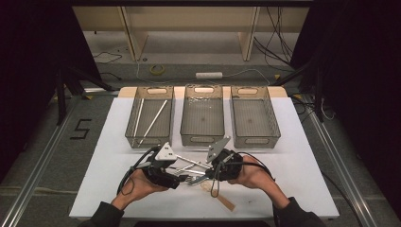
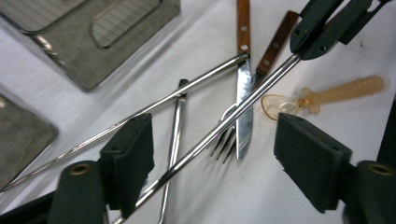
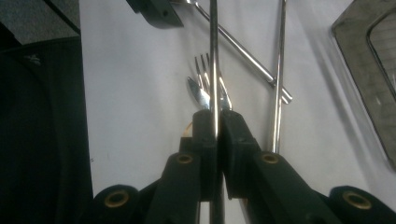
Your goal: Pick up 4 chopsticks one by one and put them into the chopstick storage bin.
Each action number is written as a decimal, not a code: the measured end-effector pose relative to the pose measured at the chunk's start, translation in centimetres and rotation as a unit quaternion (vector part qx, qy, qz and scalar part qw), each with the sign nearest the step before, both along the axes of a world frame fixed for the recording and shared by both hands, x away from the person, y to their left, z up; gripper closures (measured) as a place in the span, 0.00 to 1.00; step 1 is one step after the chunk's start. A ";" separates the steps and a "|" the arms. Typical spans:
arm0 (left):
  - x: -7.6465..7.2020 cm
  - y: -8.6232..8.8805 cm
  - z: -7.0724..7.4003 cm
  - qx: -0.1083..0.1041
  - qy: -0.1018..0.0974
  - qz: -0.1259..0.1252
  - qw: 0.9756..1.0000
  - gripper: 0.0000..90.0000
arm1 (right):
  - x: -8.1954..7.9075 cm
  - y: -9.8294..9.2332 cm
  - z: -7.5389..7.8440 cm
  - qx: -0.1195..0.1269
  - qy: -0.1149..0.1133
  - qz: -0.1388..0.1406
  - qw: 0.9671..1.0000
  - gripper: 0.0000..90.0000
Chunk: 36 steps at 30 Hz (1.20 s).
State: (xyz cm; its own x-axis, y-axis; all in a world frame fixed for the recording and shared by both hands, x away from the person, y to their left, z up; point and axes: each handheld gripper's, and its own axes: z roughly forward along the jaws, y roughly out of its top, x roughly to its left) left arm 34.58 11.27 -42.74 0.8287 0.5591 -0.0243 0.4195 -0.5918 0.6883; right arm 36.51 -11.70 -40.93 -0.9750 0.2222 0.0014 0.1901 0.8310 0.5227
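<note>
Right gripper [image 3: 217, 122] fingers clamped on steel chopstick [image 2: 219, 126], lifted slantwise over fork [image 2: 225, 140] and knife [image 2: 243, 105] on counter [image 1: 293, 156]; left gripper [image 2: 212, 151] fingers apart, straddling chopstick's far end, not pressing.

The high view is looking forward and down from above the near edge of the white rectangular table [image 1: 302, 156], taking in its whole top. Each gripper view is sitting close above the table, looking along its own jaws; both are sharing the crossed thin steel rods [image 2: 187, 88] near the near edge.
</note>
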 end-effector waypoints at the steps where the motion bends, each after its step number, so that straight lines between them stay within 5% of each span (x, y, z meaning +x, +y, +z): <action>1: 0.0 -0.1 0.0 0.003 0.000 -0.003 1.000 0.34 | 0.0 0.0 0.0 -0.003 -0.001 0.008 1.000 0.95; 15: -0.2 -1.3 -0.5 0.057 0.002 -0.049 0.997 0.54 | -0.6 0.5 0.5 -0.006 0.002 0.032 0.999 0.95; 24: -0.4 -1.7 -0.6 0.072 -0.002 -0.069 0.995 0.71 | -0.6 0.7 0.5 -0.006 0.000 0.044 0.999 0.95; 36: -0.8 -2.1 -0.4 0.102 0.003 -0.122 0.987 0.84 | -0.7 0.6 0.3 -0.005 -0.001 0.073 0.997 0.94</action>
